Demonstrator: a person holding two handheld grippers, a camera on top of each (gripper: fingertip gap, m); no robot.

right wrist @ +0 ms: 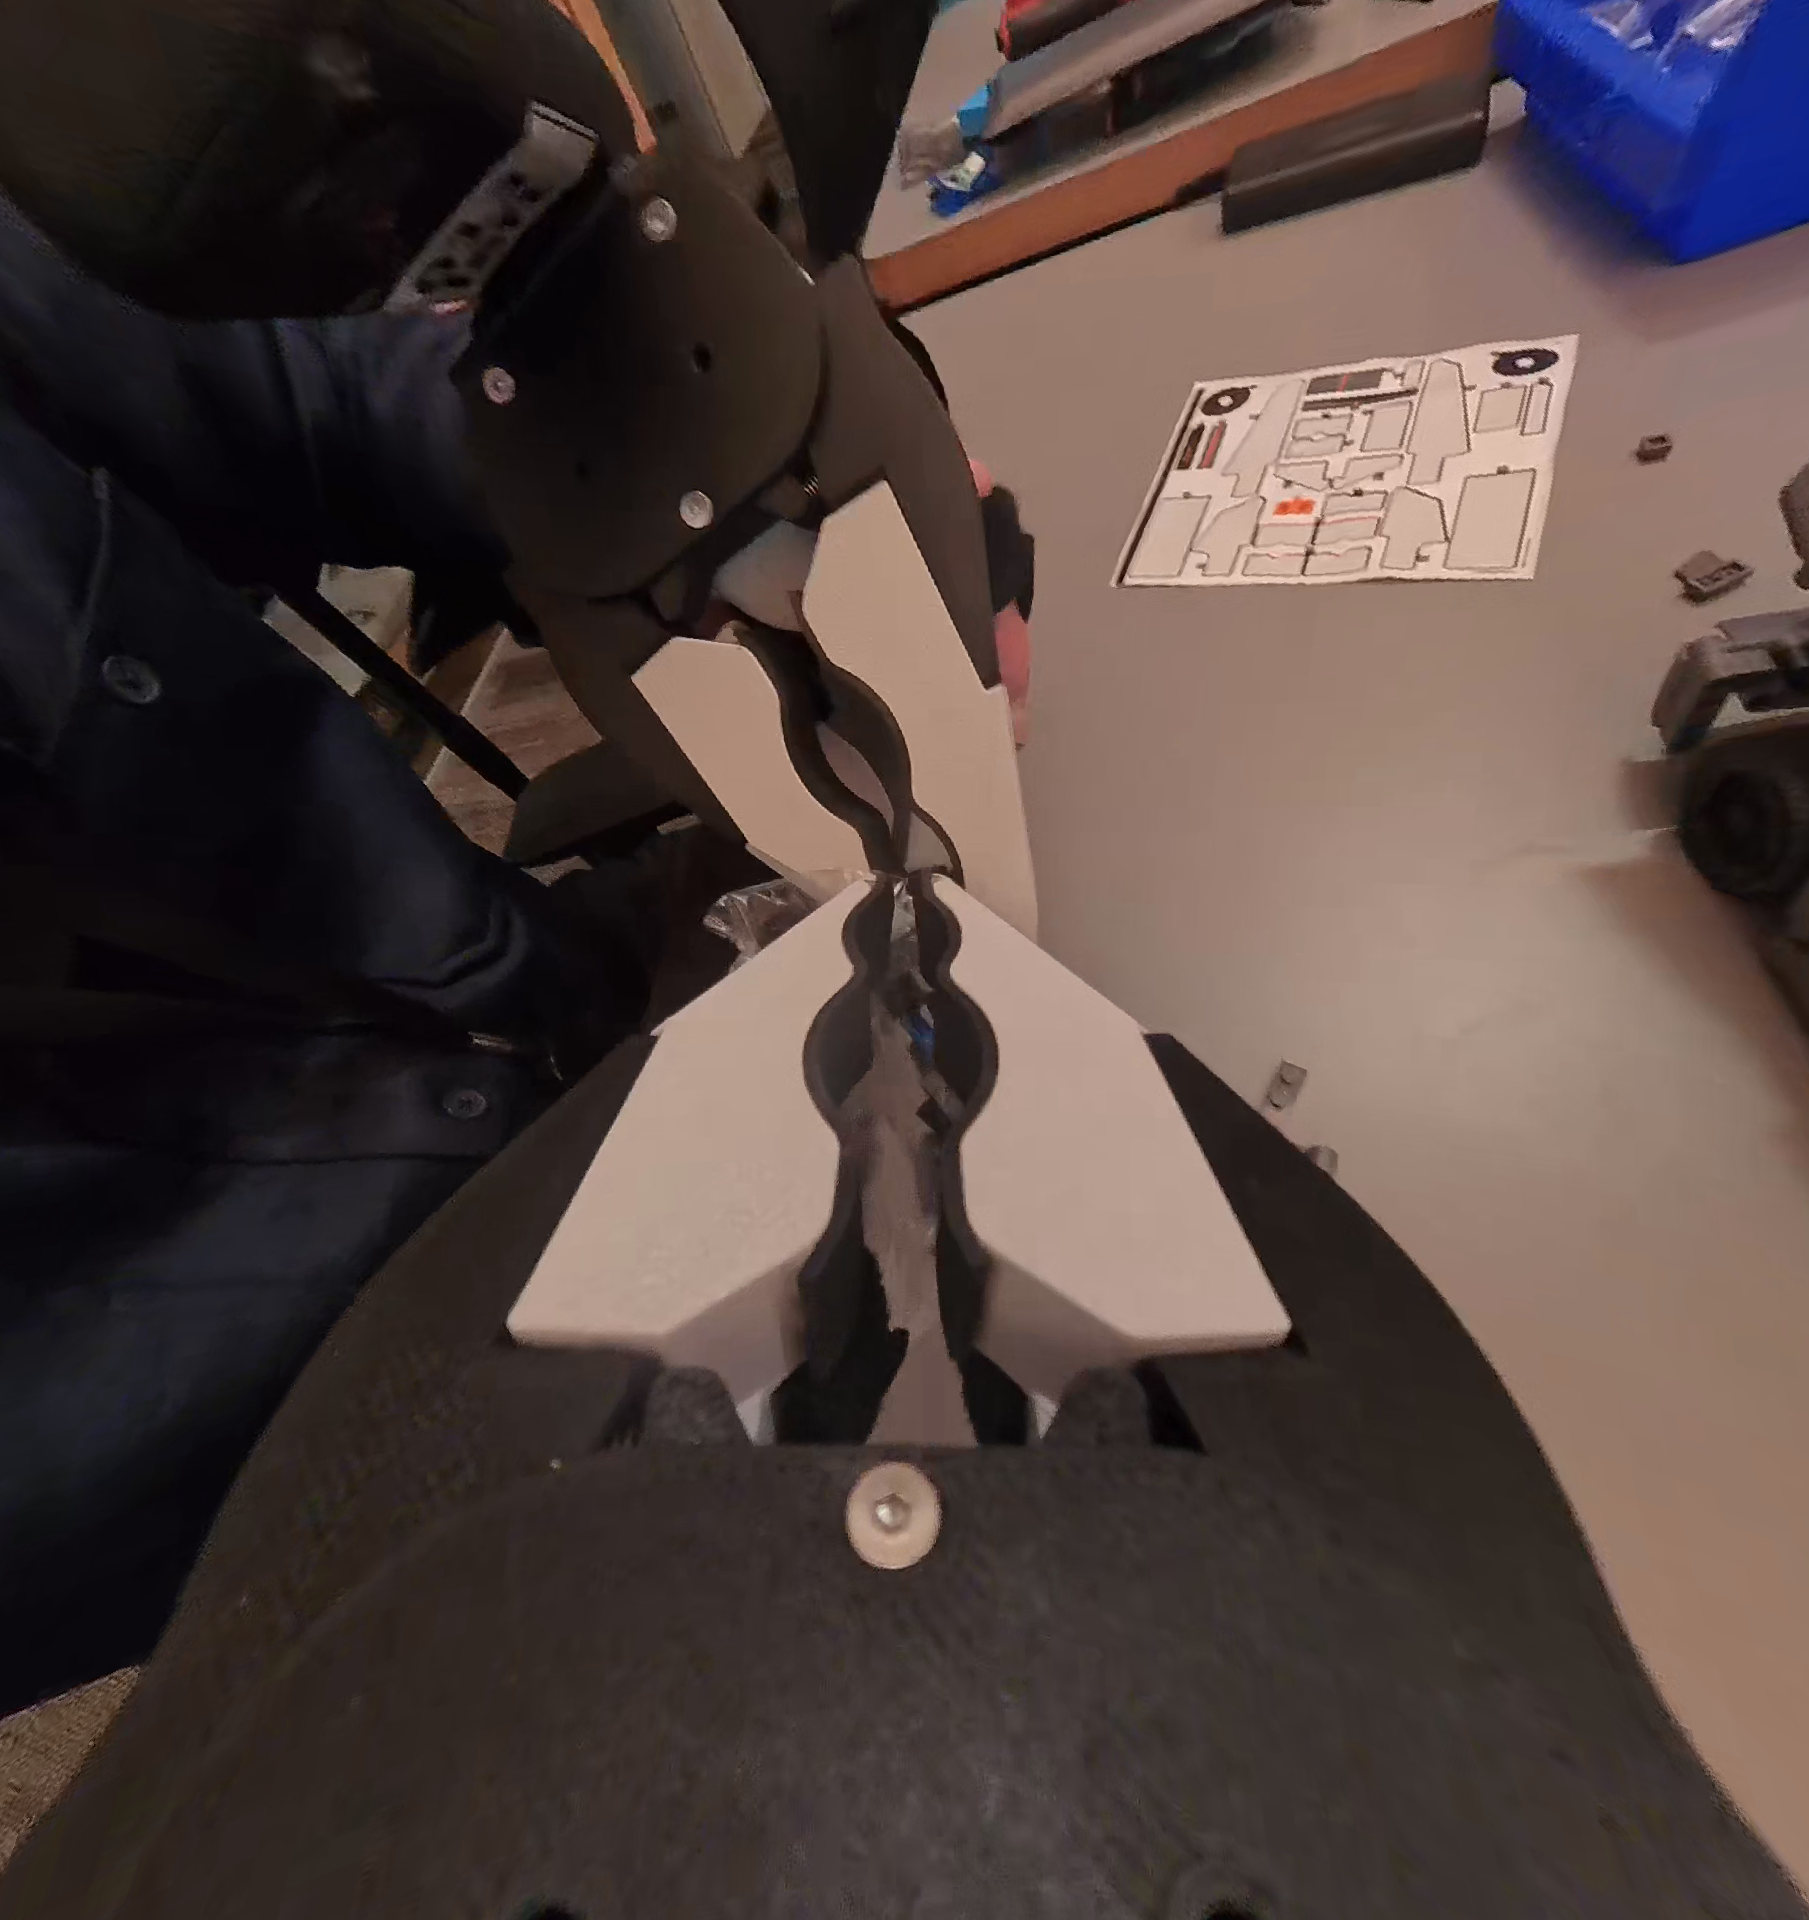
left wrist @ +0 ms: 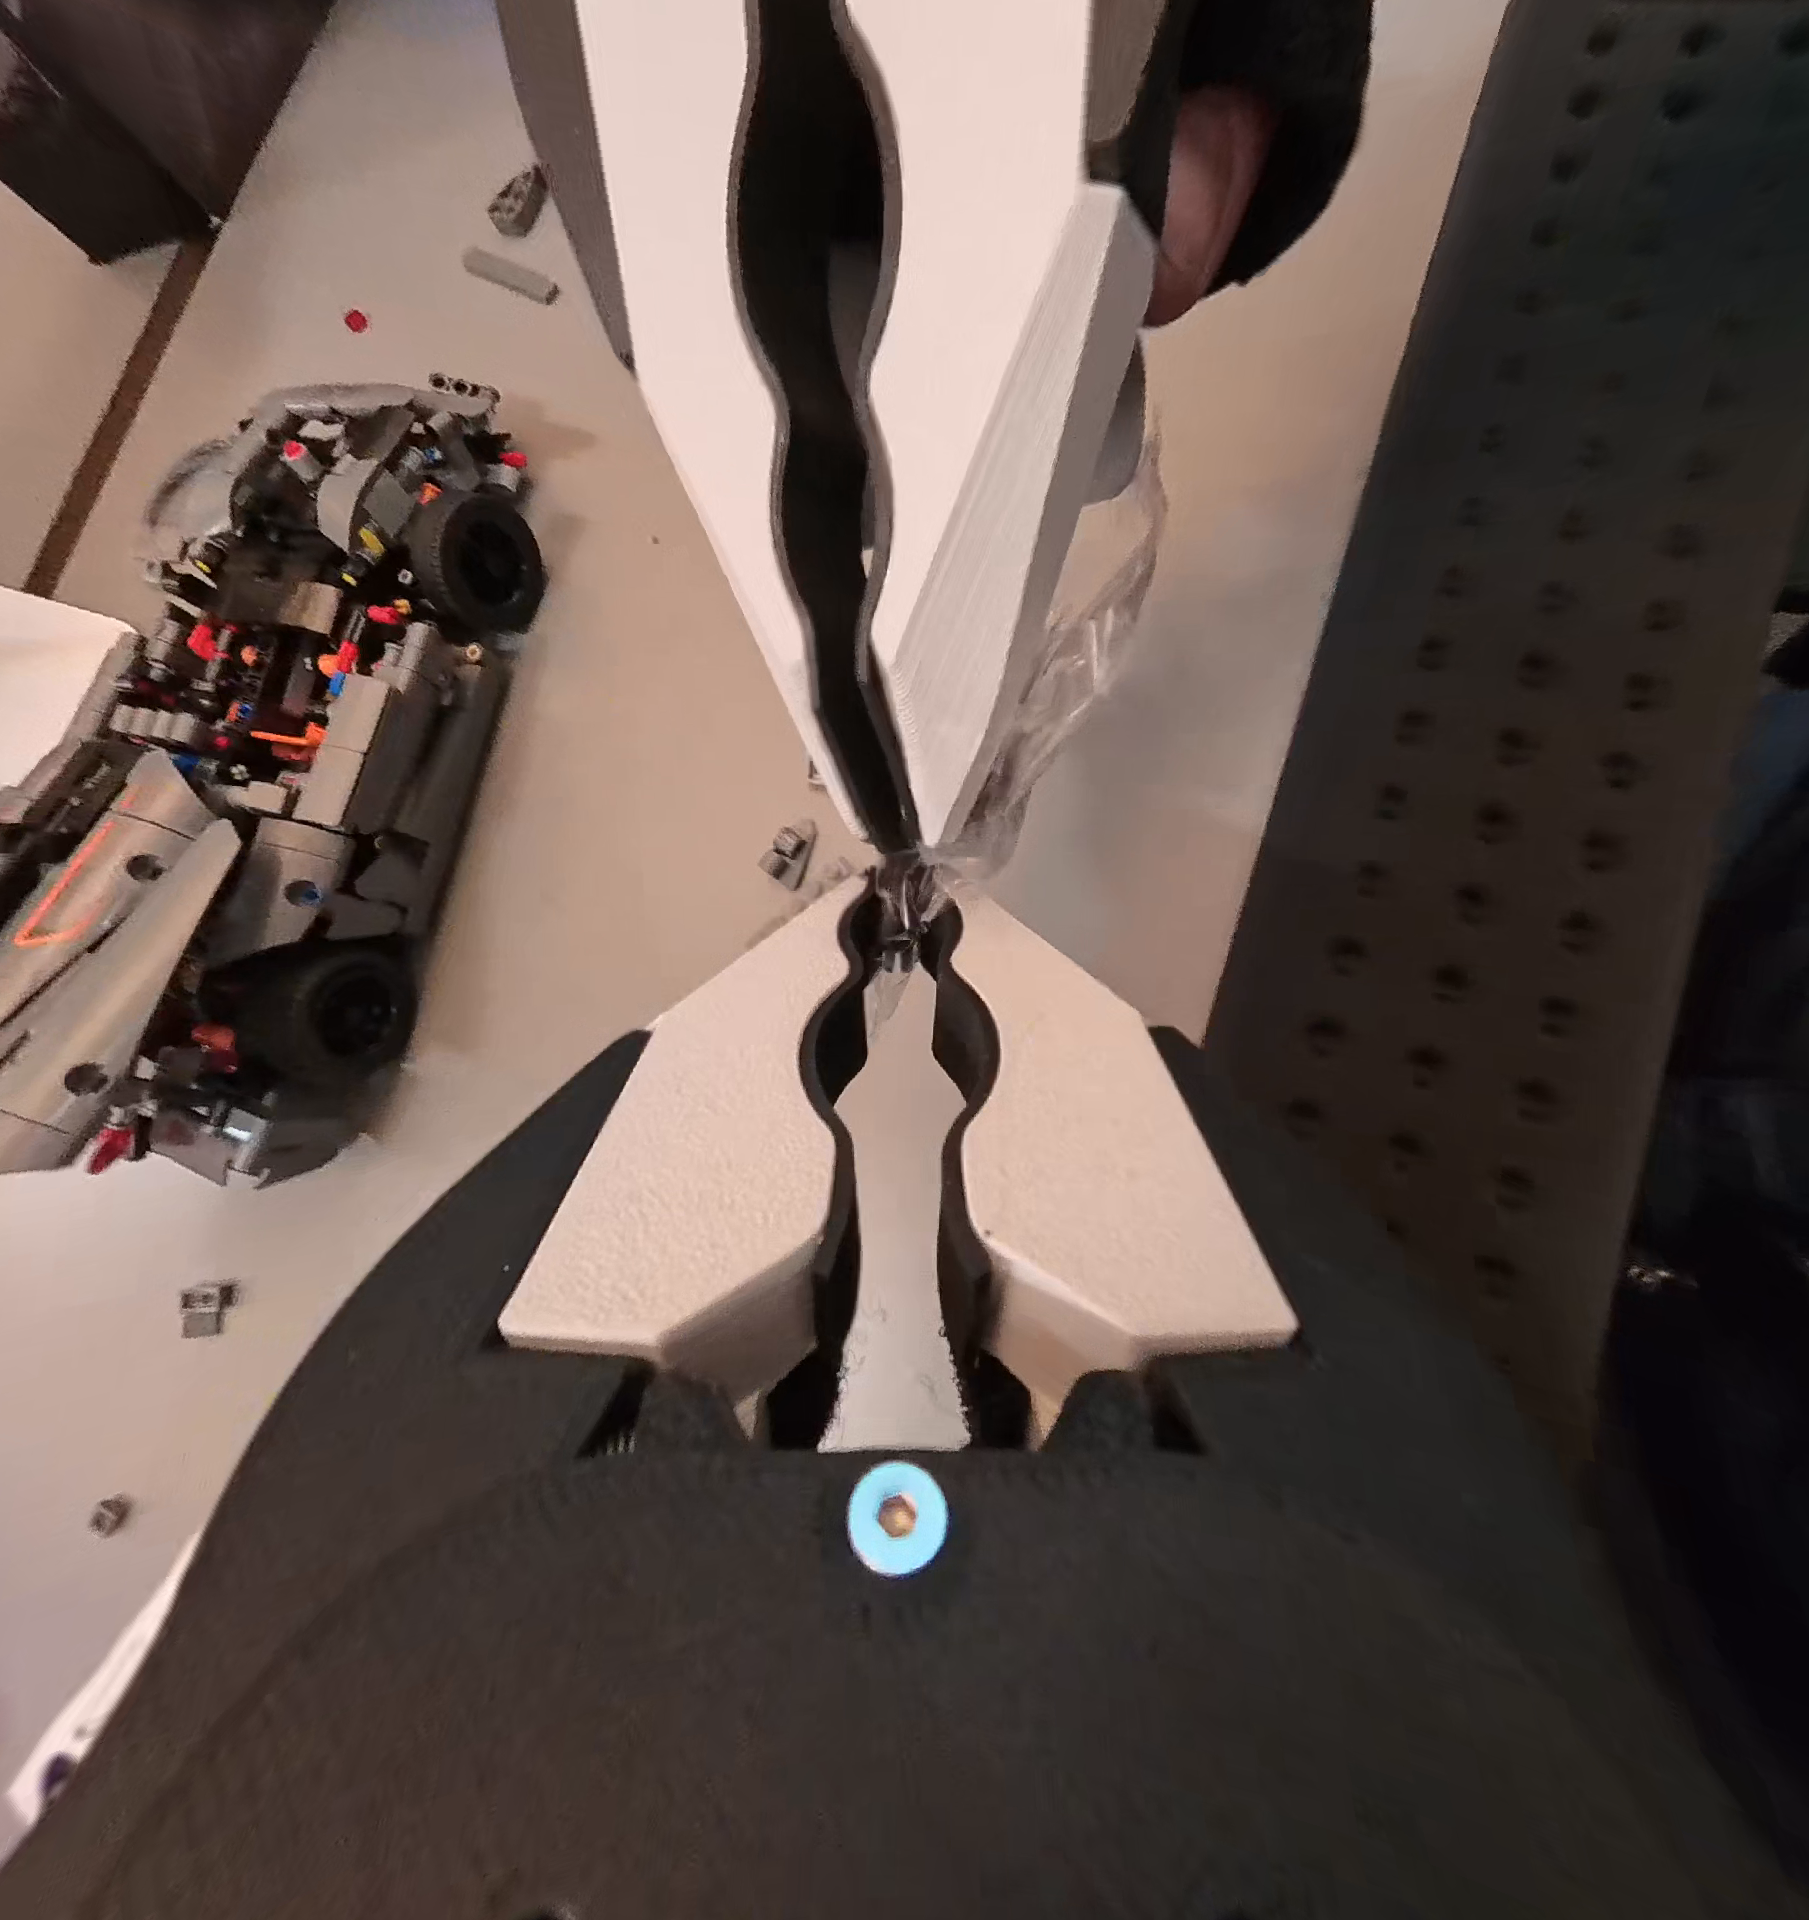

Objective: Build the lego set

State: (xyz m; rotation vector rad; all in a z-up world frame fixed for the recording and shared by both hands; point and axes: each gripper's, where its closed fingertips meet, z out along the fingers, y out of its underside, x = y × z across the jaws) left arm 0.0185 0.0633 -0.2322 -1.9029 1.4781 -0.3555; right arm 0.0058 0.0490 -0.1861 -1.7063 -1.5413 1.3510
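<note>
Grey table [right wrist: 1295,831], lego car [left wrist: 256,748] at 9 o'clock | step: you're opening a parts bag [left wrist: 1066,675] | left gripper [left wrist: 895,914] and right gripper [right wrist: 900,904] both clamp it tip-to-tip | next: pull apart steadily, mind spilling pieces.

One lego car [left wrist: 245,769], one sticker sheet [right wrist: 1347,468], one plastic bag [left wrist: 1066,665] (clear), two grippers.
</note>
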